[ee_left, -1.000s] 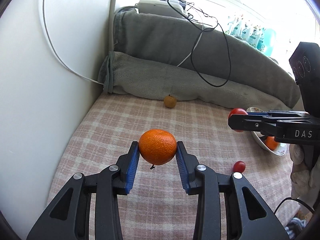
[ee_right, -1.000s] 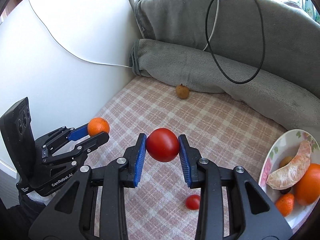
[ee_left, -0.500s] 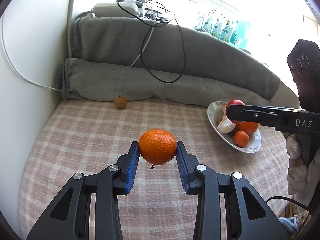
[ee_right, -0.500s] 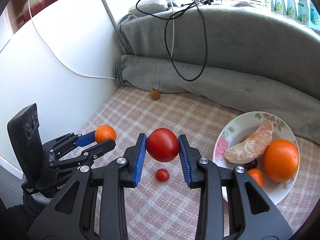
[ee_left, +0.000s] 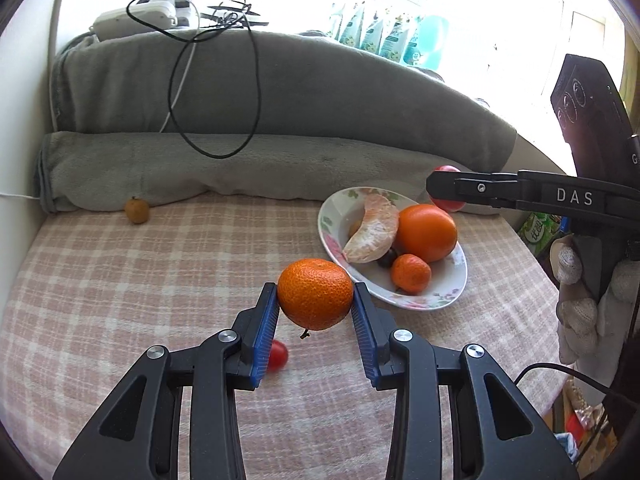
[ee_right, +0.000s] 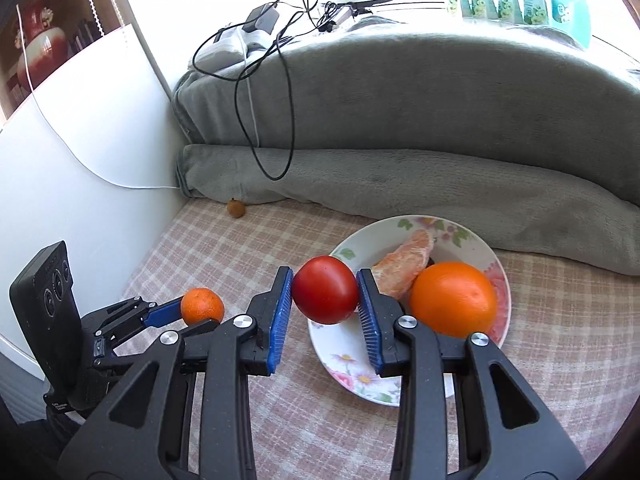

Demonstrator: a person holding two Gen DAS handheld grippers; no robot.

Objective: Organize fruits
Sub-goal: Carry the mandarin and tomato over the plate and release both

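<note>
The left gripper (ee_left: 316,308) pinches a tangerine (ee_left: 315,294) between its blue pads, held above the checked bedspread (ee_left: 120,280) just short of the plate's (ee_left: 440,292) near rim. The right gripper (ee_right: 325,300) clamps a red tomato (ee_right: 325,289) over the plate's left edge, beside the big orange (ee_right: 454,298).

Plate (ee_left: 448,292) at two o'clock on the bed (ee_left: 120,280), orange (ee_left: 427,232) and peeled segment (ee_left: 374,232) in it, small fruit (ee_left: 137,210) at eleven o'clock against the blanket roll (ee_left: 240,172).
</note>
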